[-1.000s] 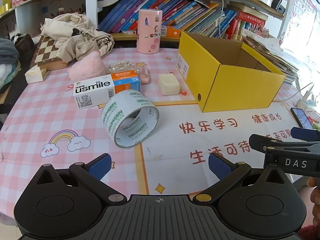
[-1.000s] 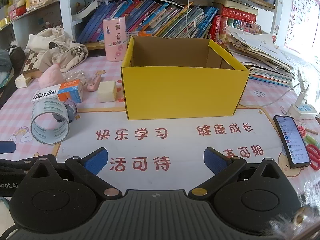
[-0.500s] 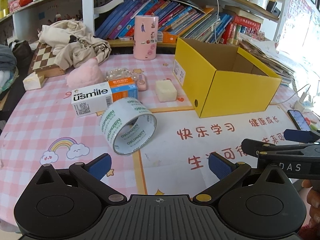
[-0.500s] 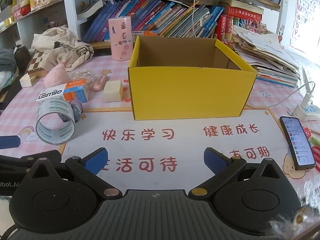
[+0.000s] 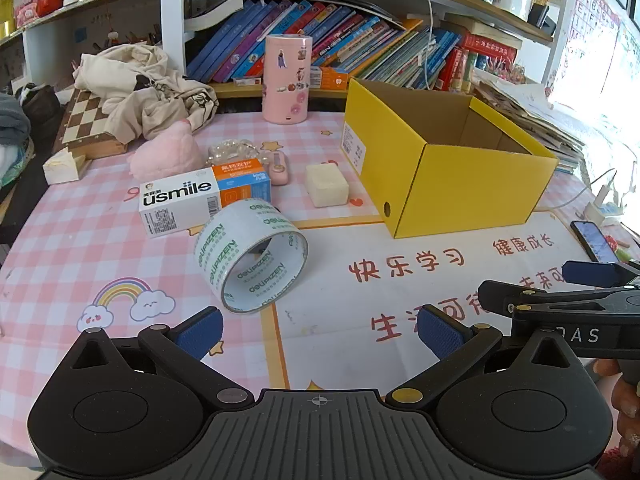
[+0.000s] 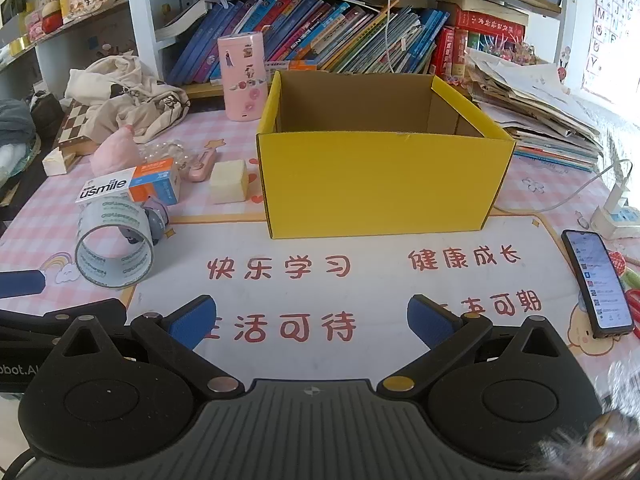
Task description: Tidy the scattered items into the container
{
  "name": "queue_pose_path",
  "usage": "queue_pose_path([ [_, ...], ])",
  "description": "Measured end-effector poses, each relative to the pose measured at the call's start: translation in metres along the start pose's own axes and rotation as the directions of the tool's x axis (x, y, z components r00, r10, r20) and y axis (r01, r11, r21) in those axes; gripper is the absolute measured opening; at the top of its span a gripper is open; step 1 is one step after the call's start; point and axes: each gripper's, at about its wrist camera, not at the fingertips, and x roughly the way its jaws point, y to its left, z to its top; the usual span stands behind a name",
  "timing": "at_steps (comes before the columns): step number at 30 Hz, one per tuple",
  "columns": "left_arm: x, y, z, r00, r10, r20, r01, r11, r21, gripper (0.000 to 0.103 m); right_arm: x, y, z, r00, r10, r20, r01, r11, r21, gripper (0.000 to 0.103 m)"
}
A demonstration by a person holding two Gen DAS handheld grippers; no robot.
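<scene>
An open yellow cardboard box (image 5: 472, 184) (image 6: 380, 184) stands on the table with nothing visible inside. Left of it lie a clear tape roll (image 5: 250, 256) (image 6: 114, 246), a white and orange usmile carton (image 5: 200, 196) (image 6: 128, 184), a cream block (image 5: 326, 185) (image 6: 228, 181), a small pink case (image 5: 278, 166) (image 6: 198, 166), a bead bag (image 5: 232, 151) and a pink plush (image 5: 168, 154) (image 6: 116, 152). My left gripper (image 5: 318, 330) is open, just short of the tape roll. My right gripper (image 6: 312, 320) is open over the white mat, facing the box front.
A phone (image 6: 598, 280) lies at the right on the mat, with a power strip and cable (image 6: 612, 216) beyond it. A pink cylinder (image 5: 285, 78), a chessboard (image 5: 86, 120) under crumpled cloth (image 5: 140, 88), and stacked papers (image 6: 532, 108) line the back, in front of bookshelves.
Both views have shifted slightly; the tape roll and box sit a little further away and higher in the frames. No object has moved on the table and both grippers stay open.
</scene>
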Motion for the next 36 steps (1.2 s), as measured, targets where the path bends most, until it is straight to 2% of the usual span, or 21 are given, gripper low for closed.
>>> queue_pose_path([
  [36, 0.0060, 0.0090, 0.0015, 1.000, -0.010, -0.029, 0.009, 1.000, -0.024, 0.103, 0.0052, 0.0064, 0.0023, 1.000, -0.004, -0.015, 0.003, 1.000, -0.020, 0.103],
])
